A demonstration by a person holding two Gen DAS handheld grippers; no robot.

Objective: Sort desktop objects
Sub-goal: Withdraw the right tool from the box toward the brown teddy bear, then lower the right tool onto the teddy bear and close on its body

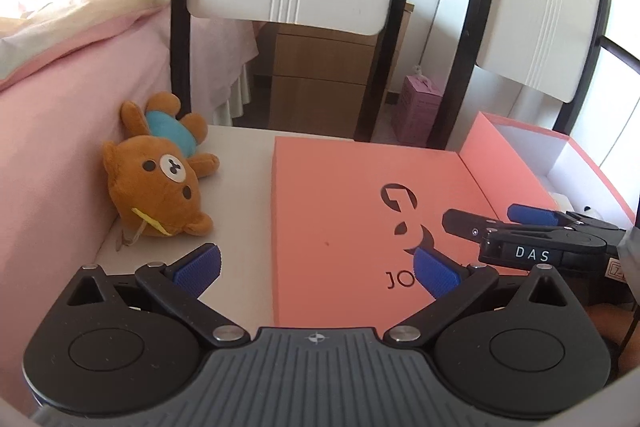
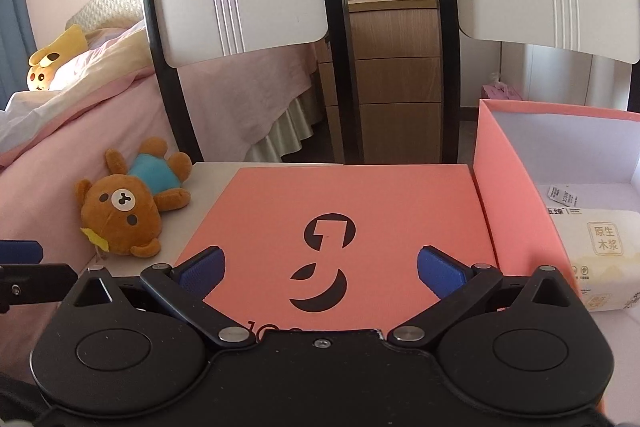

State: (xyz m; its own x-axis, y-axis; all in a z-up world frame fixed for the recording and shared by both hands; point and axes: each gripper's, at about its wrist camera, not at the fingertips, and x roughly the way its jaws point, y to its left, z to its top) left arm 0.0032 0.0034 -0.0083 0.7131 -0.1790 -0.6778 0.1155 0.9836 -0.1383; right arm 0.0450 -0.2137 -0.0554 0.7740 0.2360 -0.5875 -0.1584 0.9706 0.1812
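Plush bear, box lid and open box on the table.

The plush bear (image 2: pixel 124 211) lies at the table's (image 2: pixel 208 183) far left, near the pink bed (image 2: pixel 48 163); the coral lid (image 2: pixel 332 203) lies flat at centre, touching the open box (image 2: pixel 516 195) holding a tissue pack (image 2: pixel 596 247). Left hand-held gripper (image 1: pixel 316 267) and right hand-held gripper (image 2: pixel 320 267) hover released, empty.

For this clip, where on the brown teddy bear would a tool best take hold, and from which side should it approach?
Grip the teddy bear across its round head, coming from above. It lies on its back, face up, head toward the camera, against the pink bedding on its left. The left tool is open and nearer; the head looks soft enough to pinch.
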